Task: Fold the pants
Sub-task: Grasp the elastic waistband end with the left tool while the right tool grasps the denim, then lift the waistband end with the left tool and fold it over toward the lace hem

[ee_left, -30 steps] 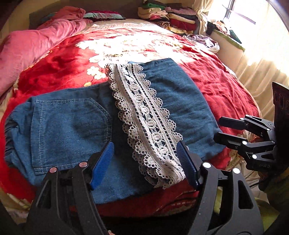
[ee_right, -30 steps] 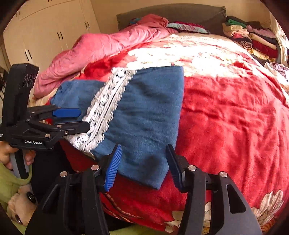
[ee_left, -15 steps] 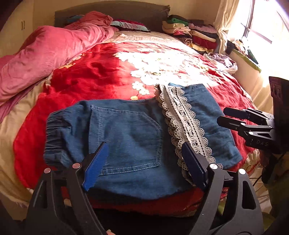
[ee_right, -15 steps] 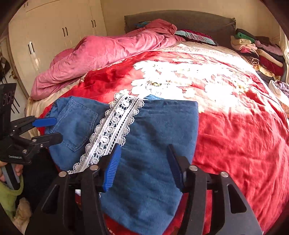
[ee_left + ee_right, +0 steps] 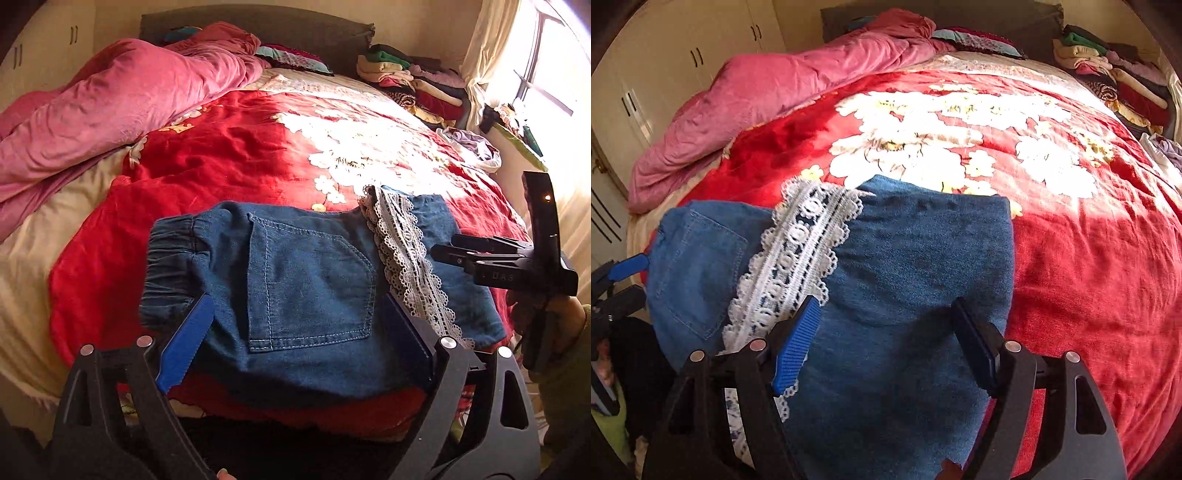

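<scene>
Blue denim pants [image 5: 306,280] with a white lace band [image 5: 406,258] lie folded flat on the red floral blanket [image 5: 221,155], near the bed's front edge. My left gripper [image 5: 295,339] hovers over the back pocket by the elastic waistband. Its jaws are opening, and its pads press on nothing. My right gripper [image 5: 884,343] stands over the folded leg part of the pants [image 5: 923,258], just right of the lace band [image 5: 801,258]. Its jaws are also opening, with nothing pinched. Each gripper shows at the edge of the other's view: right gripper [image 5: 454,249], left gripper [image 5: 620,280].
A pink duvet [image 5: 110,110] is heaped along the bed's left side. Stacked folded clothes [image 5: 410,81] sit at the far right by the headboard. A curtained window [image 5: 535,74] is on the right. Wardrobe doors [image 5: 683,66] stand on the left. A person's hand [image 5: 543,317] holds the right gripper.
Both grippers' jaws have widened. The left gripper has shifted from over the lace band to over the back pocket. The right gripper has shifted from the pants' corner to above the folded leg.
</scene>
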A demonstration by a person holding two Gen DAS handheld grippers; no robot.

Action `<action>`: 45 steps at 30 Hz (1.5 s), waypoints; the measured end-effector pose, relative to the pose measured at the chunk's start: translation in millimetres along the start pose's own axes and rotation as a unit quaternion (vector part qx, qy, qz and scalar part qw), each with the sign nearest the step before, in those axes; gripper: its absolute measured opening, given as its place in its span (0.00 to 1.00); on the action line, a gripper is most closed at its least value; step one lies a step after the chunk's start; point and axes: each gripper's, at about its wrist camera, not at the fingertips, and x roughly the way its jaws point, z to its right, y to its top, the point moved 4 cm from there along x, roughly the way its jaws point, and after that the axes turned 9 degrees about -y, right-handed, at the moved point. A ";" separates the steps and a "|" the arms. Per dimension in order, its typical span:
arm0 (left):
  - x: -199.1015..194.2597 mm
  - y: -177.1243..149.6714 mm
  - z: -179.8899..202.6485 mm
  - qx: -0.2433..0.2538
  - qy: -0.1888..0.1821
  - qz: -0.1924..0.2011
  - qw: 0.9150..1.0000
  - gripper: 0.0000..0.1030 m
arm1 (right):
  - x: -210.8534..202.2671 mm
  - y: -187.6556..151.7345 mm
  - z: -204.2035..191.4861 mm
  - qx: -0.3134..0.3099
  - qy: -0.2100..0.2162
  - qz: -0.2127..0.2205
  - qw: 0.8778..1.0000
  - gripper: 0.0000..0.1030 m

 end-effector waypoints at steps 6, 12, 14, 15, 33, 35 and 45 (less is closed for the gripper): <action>-17.9 6.2 -6.7 0.002 0.021 0.019 1.000 0.89 | -43.5 14.6 -15.5 -0.004 0.034 0.052 0.998 0.80; -40.1 9.2 -30.6 -0.017 0.052 0.038 0.998 0.90 | -71.1 32.2 -40.4 -0.026 0.058 0.087 0.994 0.90; -46.1 8.9 -39.9 -0.026 0.061 0.042 0.997 0.90 | -76.1 36.6 -49.2 -0.036 0.066 0.093 0.993 0.90; -48.9 8.3 -44.9 -0.031 0.064 0.044 0.996 0.90 | -77.7 38.7 -53.5 -0.041 0.067 0.095 0.992 0.90; -48.6 -22.1 -96.4 -0.096 0.045 0.012 0.994 0.90 | -47.8 72.5 -142.0 -0.127 0.095 0.070 0.985 0.90; -45.0 -24.8 -96.0 -0.100 0.034 0.007 0.994 0.90 | -41.4 74.5 -149.4 -0.134 0.099 0.064 0.984 0.90; -21.2 -33.6 -81.2 -0.118 -0.033 -0.009 0.992 0.81 | -13.9 77.0 -183.0 -0.177 0.106 0.034 0.978 0.90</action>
